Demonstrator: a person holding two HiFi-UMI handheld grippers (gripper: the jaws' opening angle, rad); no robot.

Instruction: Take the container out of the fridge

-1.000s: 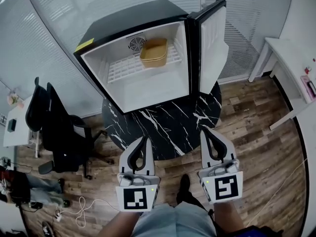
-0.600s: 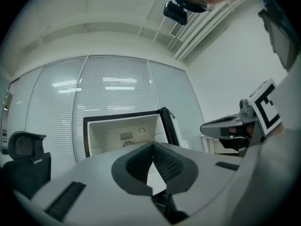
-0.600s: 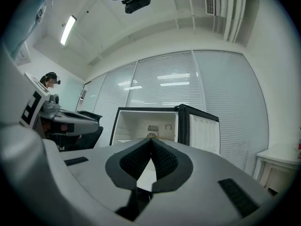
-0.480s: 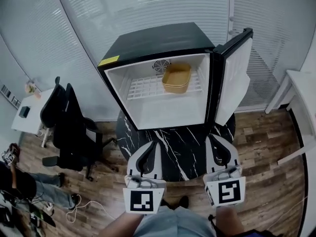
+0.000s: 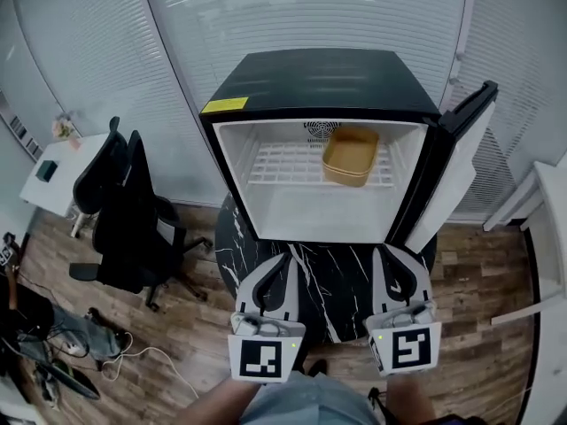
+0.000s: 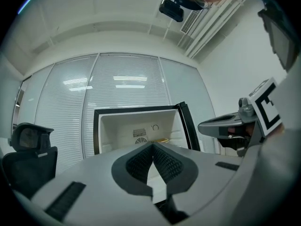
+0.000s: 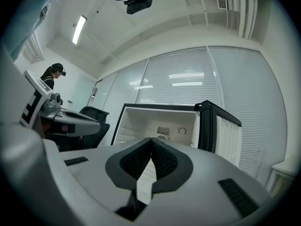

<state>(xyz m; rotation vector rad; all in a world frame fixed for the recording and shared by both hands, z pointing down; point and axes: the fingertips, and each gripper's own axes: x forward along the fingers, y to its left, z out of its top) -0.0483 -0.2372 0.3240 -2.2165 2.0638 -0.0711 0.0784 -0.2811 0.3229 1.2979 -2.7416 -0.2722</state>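
A small black fridge (image 5: 319, 76) stands open on a round black marble table (image 5: 328, 277), its door (image 5: 456, 171) swung to the right. A tan container (image 5: 350, 156) sits on the white wire shelf (image 5: 283, 168), toward the right. My left gripper (image 5: 282, 259) and right gripper (image 5: 396, 253) are held low in front of the table, well short of the fridge. Both are shut with nothing between the jaws. In the left gripper view the fridge (image 6: 136, 126) lies straight ahead beyond the shut left gripper (image 6: 153, 145); the right gripper view shows the same fridge (image 7: 162, 124).
A black office chair (image 5: 124, 211) stands left of the table beside a small white desk (image 5: 53, 175). A white table (image 5: 549, 202) stands at the far right. Blinds cover glass walls behind the fridge. Cables lie on the wood floor at lower left.
The view has swung so the fridge now sits centred and square ahead. Both grippers have stayed shut and low in front of the table.
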